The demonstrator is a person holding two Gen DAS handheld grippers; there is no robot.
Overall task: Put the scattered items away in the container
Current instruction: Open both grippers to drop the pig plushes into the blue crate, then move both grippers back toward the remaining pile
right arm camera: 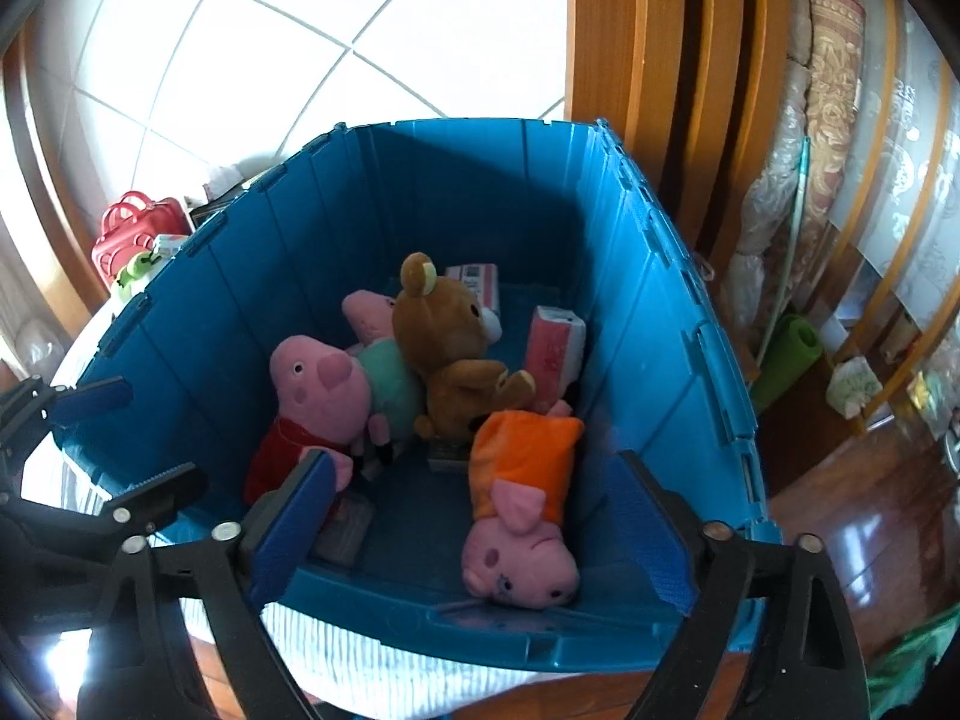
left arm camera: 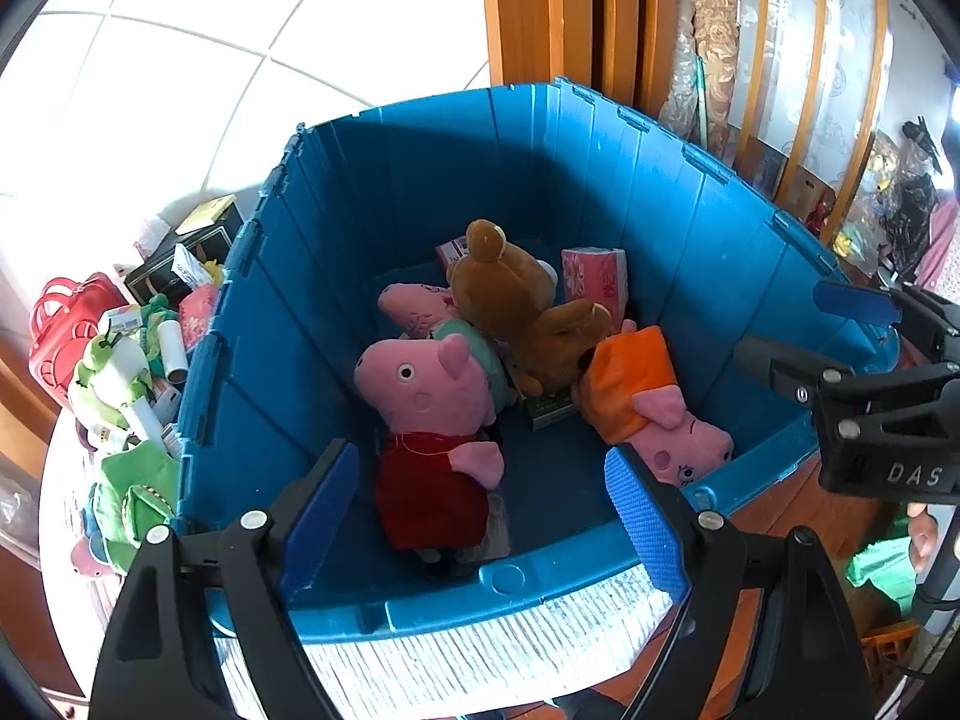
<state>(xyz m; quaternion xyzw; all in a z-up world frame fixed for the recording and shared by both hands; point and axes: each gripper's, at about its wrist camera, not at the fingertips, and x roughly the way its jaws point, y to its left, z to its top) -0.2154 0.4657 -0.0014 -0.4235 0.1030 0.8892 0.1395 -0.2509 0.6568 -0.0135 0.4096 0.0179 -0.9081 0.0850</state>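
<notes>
both tools, left tool [left arm camera: 486, 516] and right tool [right arm camera: 474, 534], gape empty over the blue container [left arm camera: 300, 324]; green plush [left arm camera: 135, 498] at nine o'clock looks soft, light, best pinched mid-body.

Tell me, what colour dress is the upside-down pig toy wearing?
Orange. The pink plush pig lying head-down wears an orange dress, clearest in the right wrist view.

Strong daylight from upper left; white floor tiles [left arm camera: 198, 60] behind blue crate [left arm camera: 432, 192] blown out. Crate's far inner wall in deep shadow. Glare on wooden floor [right arm camera: 864, 546] right of crate. Heavy fisheye bending, dark vignette corners; centre sharp.
</notes>
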